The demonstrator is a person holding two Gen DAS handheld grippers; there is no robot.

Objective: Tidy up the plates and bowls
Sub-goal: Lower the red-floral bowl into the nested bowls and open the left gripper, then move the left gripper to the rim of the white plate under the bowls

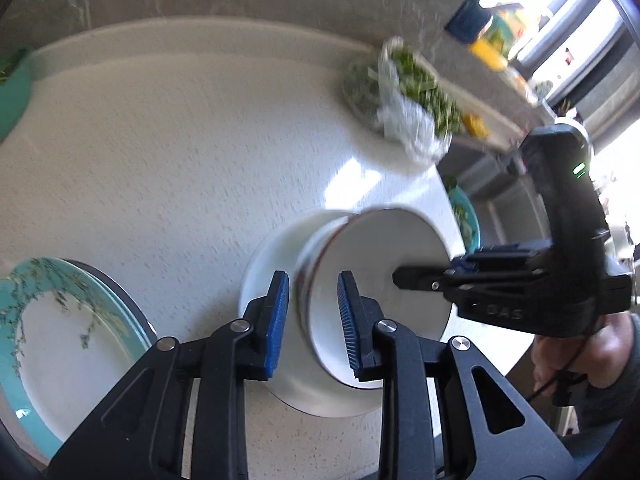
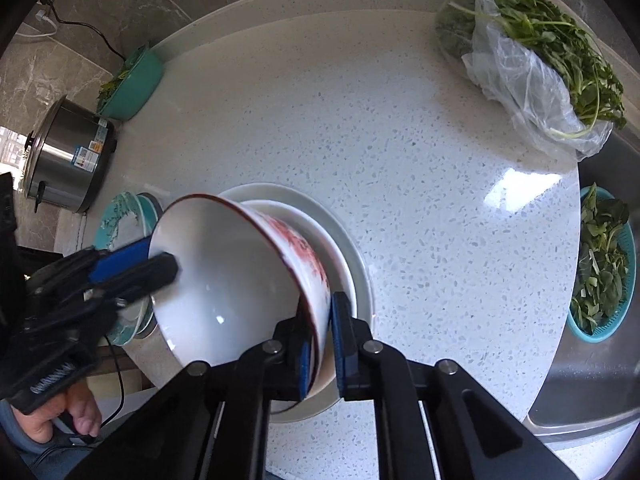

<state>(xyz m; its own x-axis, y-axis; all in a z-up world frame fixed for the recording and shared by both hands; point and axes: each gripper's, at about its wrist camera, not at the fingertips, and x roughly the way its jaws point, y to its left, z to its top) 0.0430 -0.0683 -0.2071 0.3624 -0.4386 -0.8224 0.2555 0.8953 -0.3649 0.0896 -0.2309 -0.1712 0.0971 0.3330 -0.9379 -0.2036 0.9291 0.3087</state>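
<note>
Your right gripper [image 2: 324,344] is clamped on the rim of the red-patterned bowl [image 2: 240,280], one pad inside, one outside, so the bowl hangs tipped on its side over the white plate [image 2: 356,256] in the middle of the counter [image 2: 400,160].

Your left gripper [image 1: 312,312] is spread wide on either side of the bowl's [image 1: 376,280] opposite rim. From the left wrist view its pads look clear of the rim, but I can't tell for sure if they touch.

At 9 o'clock from the bowl there's the stack of teal floral plates [image 1: 60,328]. Further back, a bag of greens [image 2: 536,60] at 1 o'clock, a teal colander [image 2: 604,264] at 3, and a steel pot [image 2: 68,160] at 10.
</note>
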